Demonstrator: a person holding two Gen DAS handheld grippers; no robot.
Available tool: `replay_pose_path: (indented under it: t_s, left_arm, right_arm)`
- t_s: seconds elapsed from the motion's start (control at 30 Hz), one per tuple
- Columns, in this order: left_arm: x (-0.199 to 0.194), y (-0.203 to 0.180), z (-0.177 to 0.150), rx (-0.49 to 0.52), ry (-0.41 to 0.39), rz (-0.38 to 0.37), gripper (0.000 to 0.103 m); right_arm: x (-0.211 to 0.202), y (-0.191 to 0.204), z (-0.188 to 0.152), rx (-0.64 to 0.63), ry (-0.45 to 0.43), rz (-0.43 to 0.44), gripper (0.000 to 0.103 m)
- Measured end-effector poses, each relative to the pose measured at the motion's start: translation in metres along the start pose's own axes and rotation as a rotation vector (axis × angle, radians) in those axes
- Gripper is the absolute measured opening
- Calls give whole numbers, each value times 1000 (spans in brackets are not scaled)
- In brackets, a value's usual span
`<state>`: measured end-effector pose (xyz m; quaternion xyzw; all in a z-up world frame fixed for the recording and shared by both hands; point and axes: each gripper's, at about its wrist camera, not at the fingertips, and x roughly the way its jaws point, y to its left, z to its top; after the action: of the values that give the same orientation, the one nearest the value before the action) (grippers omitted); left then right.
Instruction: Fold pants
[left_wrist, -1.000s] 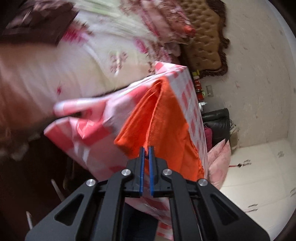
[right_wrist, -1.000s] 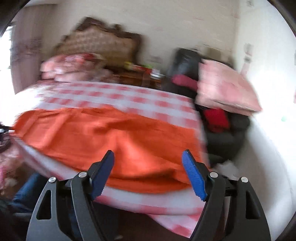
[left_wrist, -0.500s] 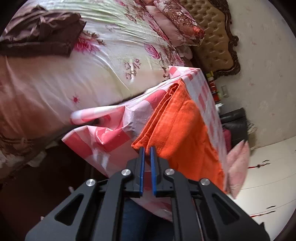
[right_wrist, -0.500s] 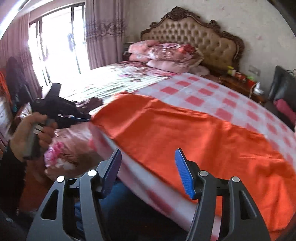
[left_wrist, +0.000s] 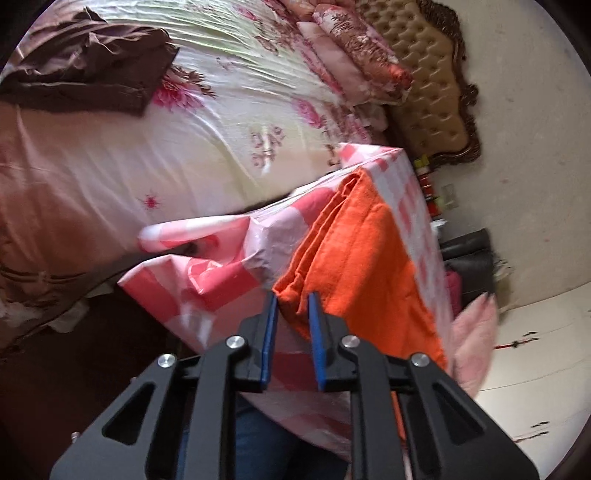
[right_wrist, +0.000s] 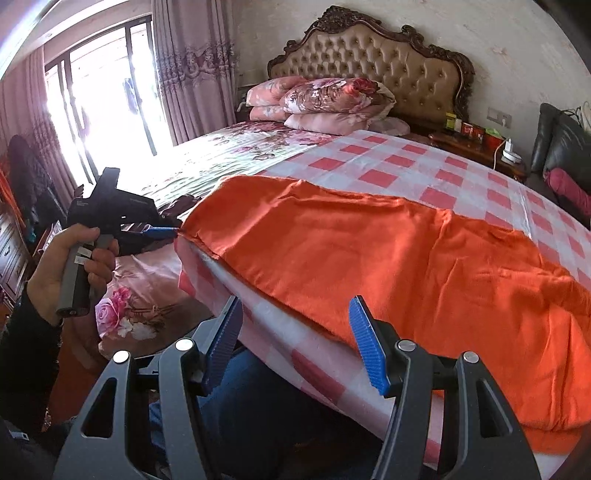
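Note:
Orange pants (left_wrist: 362, 266) (right_wrist: 369, 251) lie flat and folded lengthwise on a table under a pink-and-white checked cloth (left_wrist: 207, 284) (right_wrist: 406, 158). My left gripper (left_wrist: 291, 299) is at their left end, its jaws opening with the layered corner loose between the blue pads. The right wrist view shows that gripper (right_wrist: 166, 232) held in a hand (right_wrist: 74, 258), its tip at the same corner. My right gripper (right_wrist: 295, 310) stands open at the table's near edge, the pants' front hem just beyond its fingertips, not pinched.
A bed with a floral sheet (left_wrist: 184, 129) (right_wrist: 229, 155) adjoins the table, with a brown garment (left_wrist: 85, 74) and stacked pillows (right_wrist: 325, 99) on it. A nightstand (right_wrist: 476, 144) and a black sofa (right_wrist: 561, 147) stand at the right. The person's blue jeans (right_wrist: 258, 398) are below the table edge.
The left jaws, shut on the pants' corner before, have parted. The right gripper swung left along the near edge toward the left end, and its jaws narrowed somewhat.

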<state>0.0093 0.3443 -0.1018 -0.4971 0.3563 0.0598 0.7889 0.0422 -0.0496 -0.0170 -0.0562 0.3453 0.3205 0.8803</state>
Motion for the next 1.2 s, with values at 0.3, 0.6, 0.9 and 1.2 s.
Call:
replay_pose_path:
  t_s: [0.3,0.6,0.9,1.2]
  left_arm:
    - [-34,-37,38,209,-72,46,8]
    - [-20,-13,54,133,-8,12,8]
    - [-12,1,52,105,3,6,8]
    - [-11,2,54,102,6,7,8]
  right_arm:
    - [-26,-67,-28,109,15,-168,59]
    - [-152,-204,-127,423,11,-543,68]
    - [-217,-302,-196,898,-150,-307,68]
    - [-191,-355,-185,1086,-155,-215,68]
